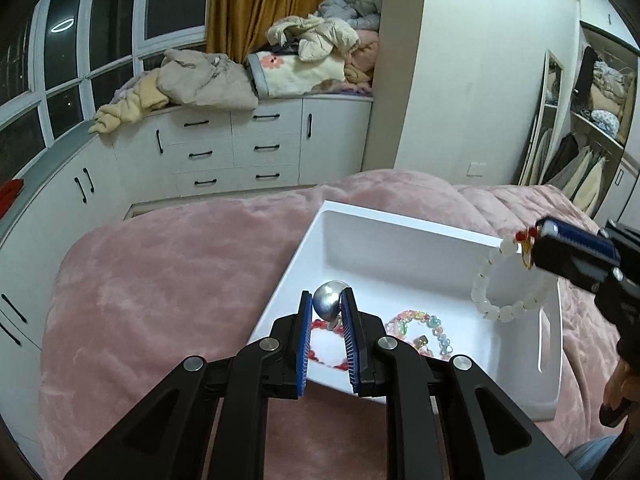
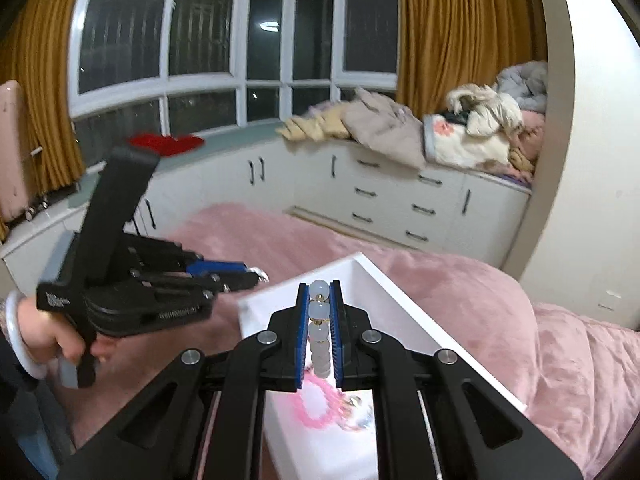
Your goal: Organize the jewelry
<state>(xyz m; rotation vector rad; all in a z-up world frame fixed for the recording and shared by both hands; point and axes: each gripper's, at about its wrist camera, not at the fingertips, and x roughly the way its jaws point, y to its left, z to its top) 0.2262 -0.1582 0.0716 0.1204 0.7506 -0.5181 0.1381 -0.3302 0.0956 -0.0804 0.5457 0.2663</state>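
Here the left gripper (image 1: 327,304) has its jaws clamped on a silver ball (image 1: 329,303), perhaps an earring; the right gripper (image 2: 319,300) pinches a white bead bracelet (image 1: 490,292) above the white tray (image 1: 404,220).

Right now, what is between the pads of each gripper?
Left wrist view: a silver ball piece sits between the left gripper pads. Right wrist view: the white bead bracelet between the right gripper pads.

Dark bay windows (image 2: 208,40), mustard curtains (image 2: 460,28), white drawers (image 1: 236,148), pink bed (image 1: 168,264).
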